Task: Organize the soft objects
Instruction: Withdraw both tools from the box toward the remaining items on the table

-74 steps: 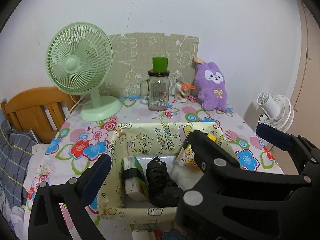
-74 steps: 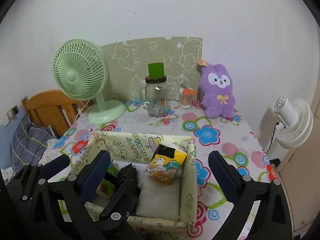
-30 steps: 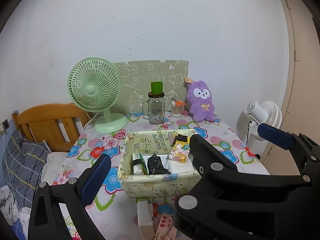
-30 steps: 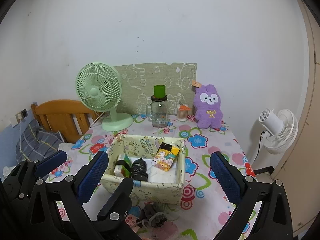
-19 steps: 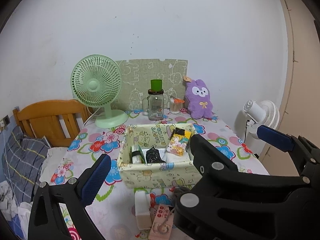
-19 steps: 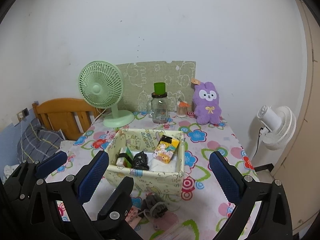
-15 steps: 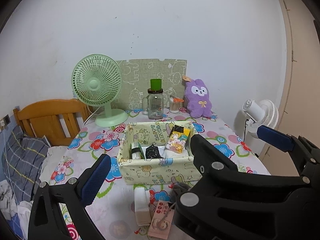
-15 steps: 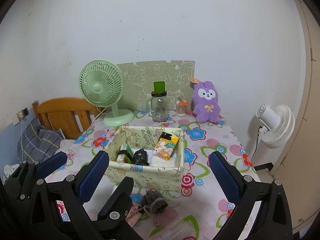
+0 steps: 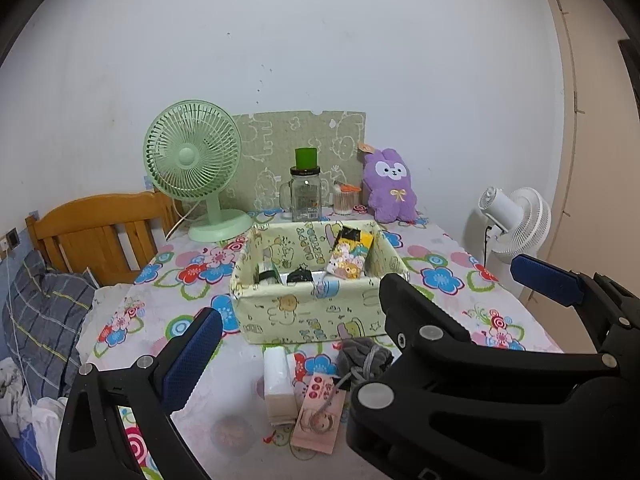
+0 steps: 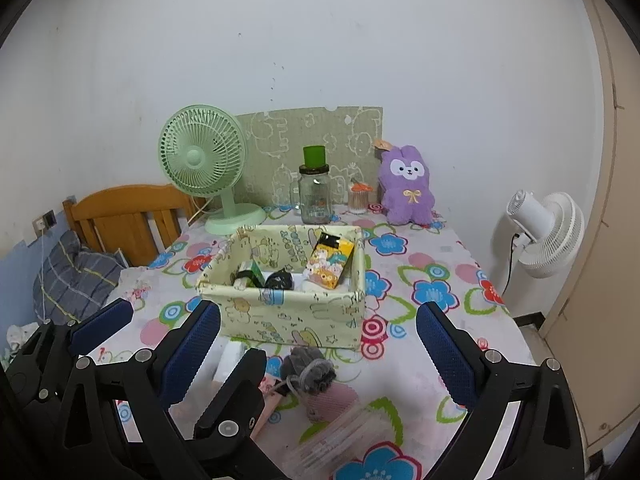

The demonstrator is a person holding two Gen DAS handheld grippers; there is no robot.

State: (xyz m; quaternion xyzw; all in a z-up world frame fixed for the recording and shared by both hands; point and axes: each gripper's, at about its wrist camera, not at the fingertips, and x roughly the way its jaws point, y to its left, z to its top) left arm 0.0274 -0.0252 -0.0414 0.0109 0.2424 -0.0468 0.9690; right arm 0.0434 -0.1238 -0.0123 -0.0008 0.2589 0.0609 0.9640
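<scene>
A pale yellow cartoon-print fabric basket stands mid-table. It holds a green tissue pack, a black bundle and a yellow cartoon-print pack. In front of it lie a grey sock bundle, a white block and a pink card. A purple plush bunny sits at the back. My left gripper and right gripper are both open and empty, held back from the table's near edge.
A green desk fan, a glass jar with a green lid and a cotton-swab cup stand at the back. A white floor fan is to the right, a wooden headboard and bedding to the left. Clear plastic packs lie near the front.
Both grippers have pulled back and up from the basket. The basket looks smaller, and the sock bundle, white block and pink card in front of it have come into view.
</scene>
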